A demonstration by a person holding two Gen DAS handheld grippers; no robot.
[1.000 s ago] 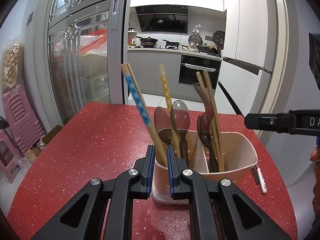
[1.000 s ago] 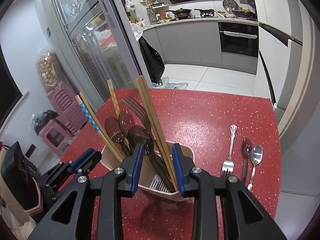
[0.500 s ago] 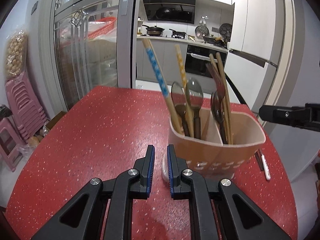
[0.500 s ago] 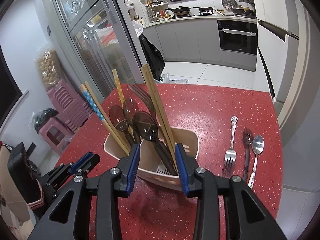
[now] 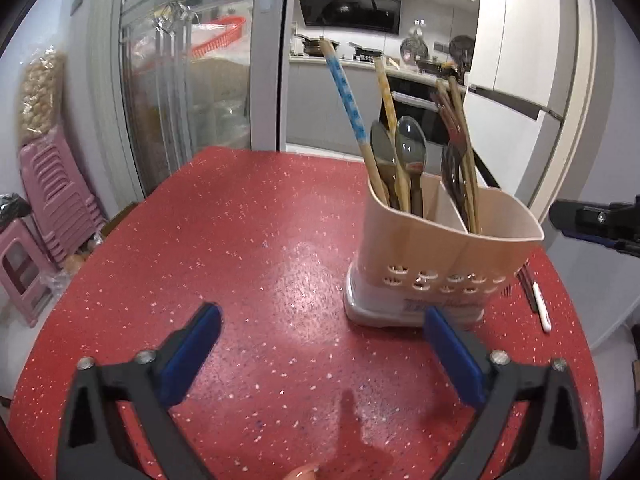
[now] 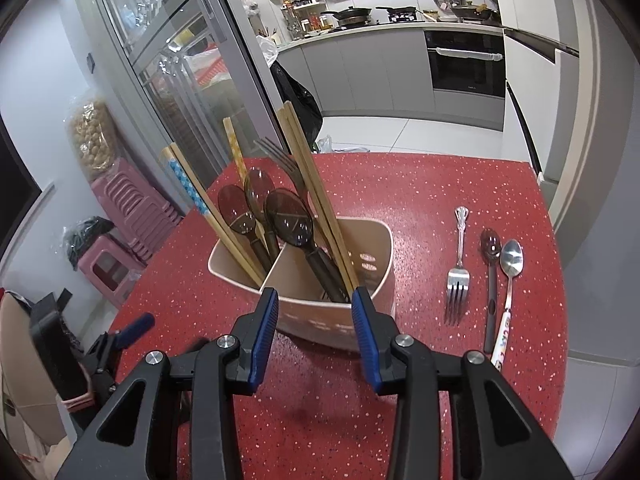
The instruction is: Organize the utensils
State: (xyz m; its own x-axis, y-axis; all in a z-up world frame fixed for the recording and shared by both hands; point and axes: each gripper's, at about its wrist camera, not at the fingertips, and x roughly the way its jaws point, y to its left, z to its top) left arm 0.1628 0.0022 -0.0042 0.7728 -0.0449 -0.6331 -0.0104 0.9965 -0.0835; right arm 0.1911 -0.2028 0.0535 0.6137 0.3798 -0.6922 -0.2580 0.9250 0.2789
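Observation:
A beige two-compartment utensil holder (image 5: 436, 256) stands upright on the red speckled table (image 5: 248, 232); it also shows in the right wrist view (image 6: 372, 248). It holds chopsticks (image 5: 346, 104), dark spoons (image 6: 286, 216) and a fork. My left gripper (image 5: 322, 340) is wide open and empty, pulled back in front of the holder. My right gripper (image 6: 314, 316) is open and empty, just in front of the holder's near wall. A metal fork (image 6: 458, 276), a dark spoon (image 6: 491, 276) and a metal spoon (image 6: 510, 276) lie on the table right of the holder.
The table's right edge (image 6: 560, 264) runs close to the loose cutlery. Pink stools (image 5: 36, 224) stand on the floor to the left. A glass cabinet (image 5: 184, 92) and the kitchen lie beyond the table.
My left gripper has opened wide and drawn back from the holder. My right gripper has also backed off a little and opened slightly. The holder stands free.

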